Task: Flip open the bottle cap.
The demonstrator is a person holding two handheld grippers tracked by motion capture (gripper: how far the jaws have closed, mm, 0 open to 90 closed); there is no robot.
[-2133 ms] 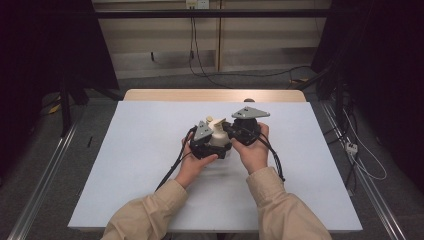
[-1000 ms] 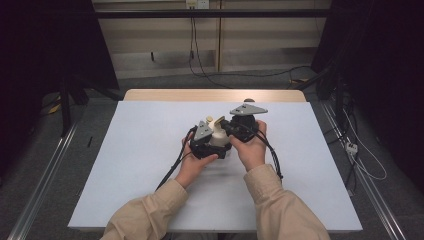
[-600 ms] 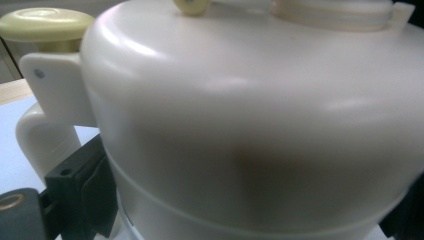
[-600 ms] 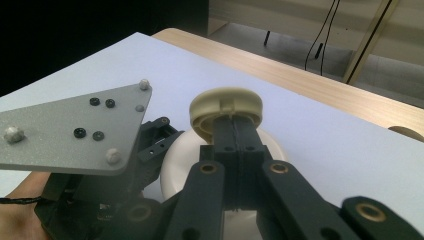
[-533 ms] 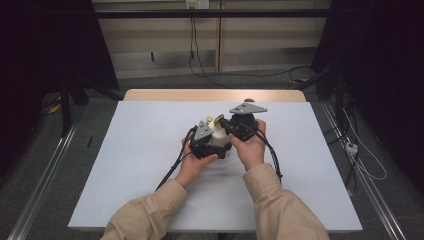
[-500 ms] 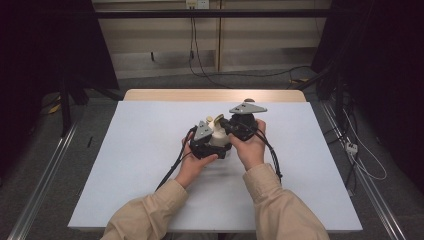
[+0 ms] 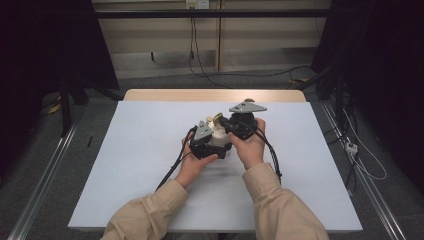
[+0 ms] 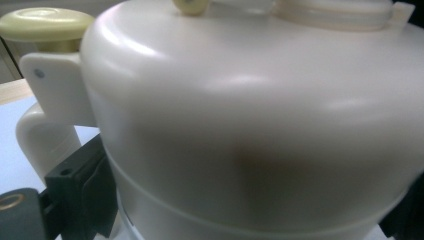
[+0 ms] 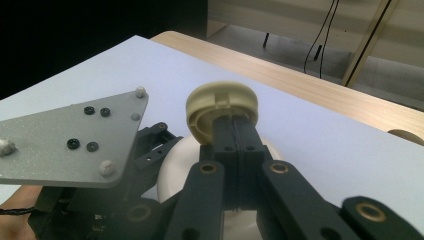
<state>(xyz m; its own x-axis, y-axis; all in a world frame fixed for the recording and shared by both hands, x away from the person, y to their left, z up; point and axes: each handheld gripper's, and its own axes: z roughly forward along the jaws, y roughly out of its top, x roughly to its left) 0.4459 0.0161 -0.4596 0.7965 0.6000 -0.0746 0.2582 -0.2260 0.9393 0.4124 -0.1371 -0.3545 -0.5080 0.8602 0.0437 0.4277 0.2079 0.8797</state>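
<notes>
The desk (image 7: 125, 165), covered in a pale sheet, carries the work near its middle, a little to the far side; there a cream plastic container (image 7: 218, 138), rounded in the body and upright, sits between the person's two hands; the left gripper (image 7: 203, 145) clasps it from the person's left, and in the left gripper view the container's wall (image 8: 250, 125) stands right up against the camera with a black jaw at either lower corner, so the jaws are spread wide around the body and seem to press on it, though the contact itself is hidden; the right gripper (image 9: 235, 145) comes in from the right and above, its jaws drawn together to a narrow slit with their tips under the rim of a small yellowish cap (image 9: 222, 107), which they appear to pinch; seen from the high view the cap (image 7: 218, 119) sits at the far top of the container, just left of the right gripper's nose; my judgement is that the coming move turns on this: the cap lies straight ahead of the right gripper's tips, its axis roughly upright, so the right hand would work the cap while the left steadies the body.
</notes>
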